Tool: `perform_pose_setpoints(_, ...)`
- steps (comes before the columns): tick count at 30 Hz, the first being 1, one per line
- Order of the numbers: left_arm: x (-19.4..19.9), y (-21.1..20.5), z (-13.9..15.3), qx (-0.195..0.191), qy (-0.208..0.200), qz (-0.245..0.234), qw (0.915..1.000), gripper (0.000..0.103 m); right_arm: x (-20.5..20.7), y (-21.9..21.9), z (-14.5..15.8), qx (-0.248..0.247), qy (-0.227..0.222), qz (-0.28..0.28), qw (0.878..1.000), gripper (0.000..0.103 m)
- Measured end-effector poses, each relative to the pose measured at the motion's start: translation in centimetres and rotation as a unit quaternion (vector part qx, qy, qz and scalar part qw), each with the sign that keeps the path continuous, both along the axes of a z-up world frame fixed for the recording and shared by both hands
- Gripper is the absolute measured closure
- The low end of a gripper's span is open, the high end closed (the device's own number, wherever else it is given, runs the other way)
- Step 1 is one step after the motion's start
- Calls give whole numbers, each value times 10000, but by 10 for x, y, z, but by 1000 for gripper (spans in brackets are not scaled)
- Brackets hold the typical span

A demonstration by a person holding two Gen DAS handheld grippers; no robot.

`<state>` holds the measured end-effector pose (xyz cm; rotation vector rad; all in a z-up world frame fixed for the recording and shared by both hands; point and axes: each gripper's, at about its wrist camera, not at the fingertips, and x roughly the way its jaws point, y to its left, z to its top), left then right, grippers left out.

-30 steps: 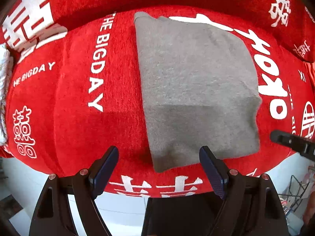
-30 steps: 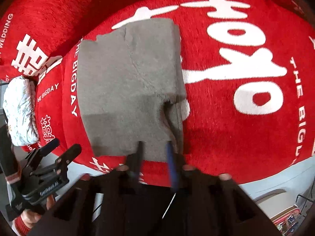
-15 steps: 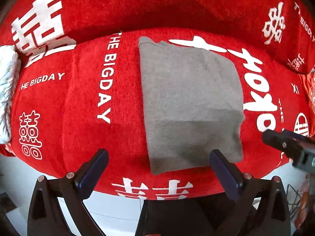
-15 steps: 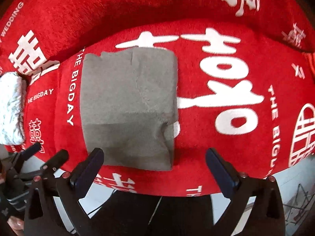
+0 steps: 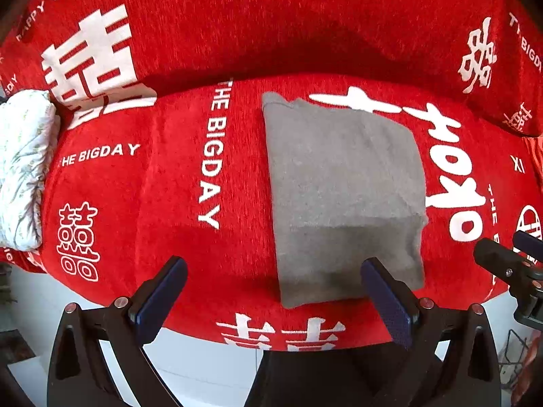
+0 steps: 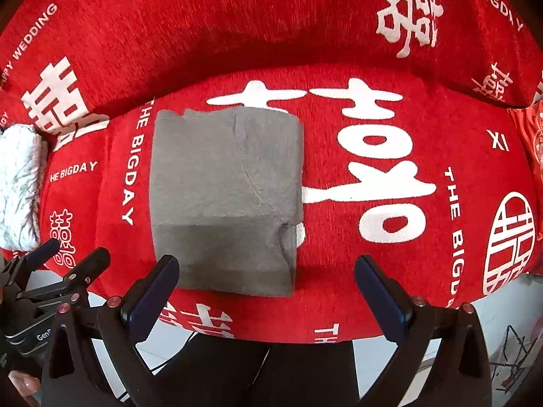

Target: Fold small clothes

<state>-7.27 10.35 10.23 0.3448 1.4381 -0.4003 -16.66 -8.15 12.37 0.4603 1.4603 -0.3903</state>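
Note:
A grey garment, folded into a flat rectangle, lies on the red sofa seat; it also shows in the right wrist view. My left gripper is open and empty, held back at the seat's front edge near the garment's near left corner. My right gripper is open and empty, just in front of the garment's near right corner. Neither touches the cloth. The right gripper's fingers show at the right of the left wrist view, and the left gripper's fingers show at the left of the right wrist view.
The red sofa cover has white lettering, with the backrest behind the seat. A white patterned cloth bundle lies at the seat's left end. White floor lies below the front edge. A wire rack stands low right.
My right gripper has let go of the garment's near right edge, opened wide and pulled back. My left gripper has also drawn back. The garment lies still.

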Motion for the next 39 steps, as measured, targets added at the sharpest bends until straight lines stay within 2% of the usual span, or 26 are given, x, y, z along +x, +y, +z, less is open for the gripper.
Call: perform_pose_setpoints(39, 1, 4, 29, -264, -262, 102, 9993, 0, 5, 12, 23, -320, -132, -24, 9994, 0)
